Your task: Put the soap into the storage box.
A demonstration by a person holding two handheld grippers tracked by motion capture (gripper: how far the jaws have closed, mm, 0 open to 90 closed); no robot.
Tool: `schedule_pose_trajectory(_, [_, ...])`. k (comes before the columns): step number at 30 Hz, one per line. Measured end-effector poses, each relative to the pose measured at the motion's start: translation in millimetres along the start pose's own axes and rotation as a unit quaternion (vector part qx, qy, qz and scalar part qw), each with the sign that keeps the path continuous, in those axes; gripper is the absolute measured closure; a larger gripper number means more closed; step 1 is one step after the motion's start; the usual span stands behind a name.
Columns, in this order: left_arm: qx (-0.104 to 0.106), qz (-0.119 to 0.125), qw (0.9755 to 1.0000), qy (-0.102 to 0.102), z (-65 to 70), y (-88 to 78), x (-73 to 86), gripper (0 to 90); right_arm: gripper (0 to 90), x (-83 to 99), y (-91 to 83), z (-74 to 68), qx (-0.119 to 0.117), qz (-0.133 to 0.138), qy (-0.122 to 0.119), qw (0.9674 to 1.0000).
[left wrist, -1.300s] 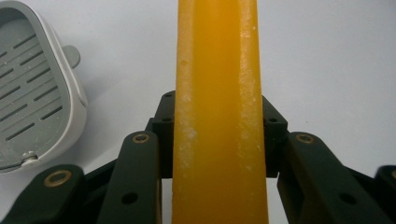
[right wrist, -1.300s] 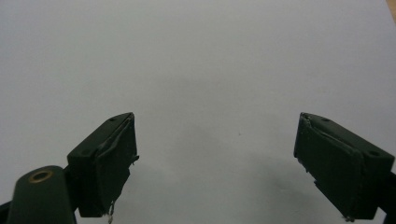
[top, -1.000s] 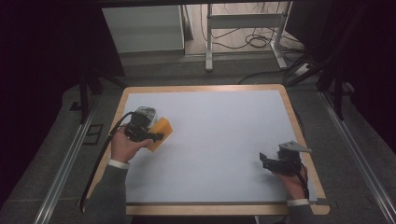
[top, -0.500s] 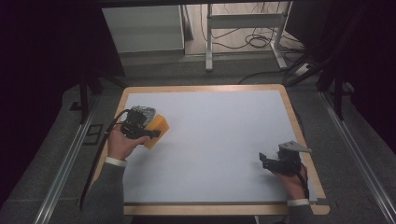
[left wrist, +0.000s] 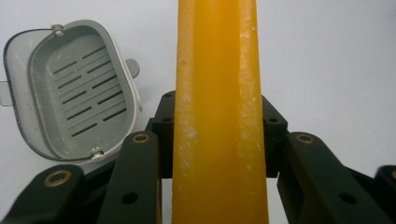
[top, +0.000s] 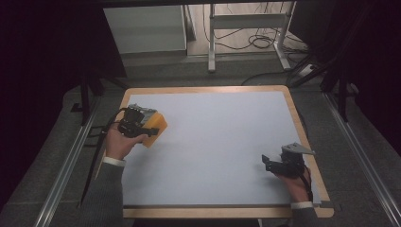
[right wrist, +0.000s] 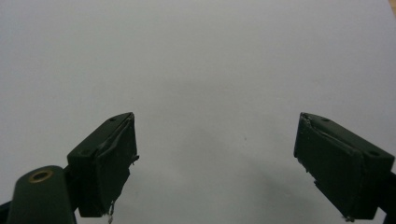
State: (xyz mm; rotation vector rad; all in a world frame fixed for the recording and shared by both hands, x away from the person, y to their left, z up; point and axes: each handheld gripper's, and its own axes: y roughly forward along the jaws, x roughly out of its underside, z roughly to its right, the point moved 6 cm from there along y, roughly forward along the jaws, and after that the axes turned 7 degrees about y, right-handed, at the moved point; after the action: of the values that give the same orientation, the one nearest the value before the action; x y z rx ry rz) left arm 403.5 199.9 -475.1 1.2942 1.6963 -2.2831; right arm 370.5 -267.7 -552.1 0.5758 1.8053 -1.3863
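White table (top: 222,142) with wooden edge, dark room around

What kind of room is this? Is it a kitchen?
Probably not a kitchen: more likely a lab or workshop. A bare white table stands among dark frames, cables lie on the floor behind, and someone holds a gripper in each hand.

Dim dark surroundings, evenly lit white table (top: 222,142), soft shadows, close-ups blurred
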Motion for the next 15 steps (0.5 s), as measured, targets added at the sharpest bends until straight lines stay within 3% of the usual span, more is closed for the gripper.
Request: schedule_pose_trajectory(15, [-0.011,0.006,0.9998,-0.018,-15.5,-0.8,-1.6,61.0,13.1,0.5,0.2,2.3,0.004,-0.004,0.003,1.0000])
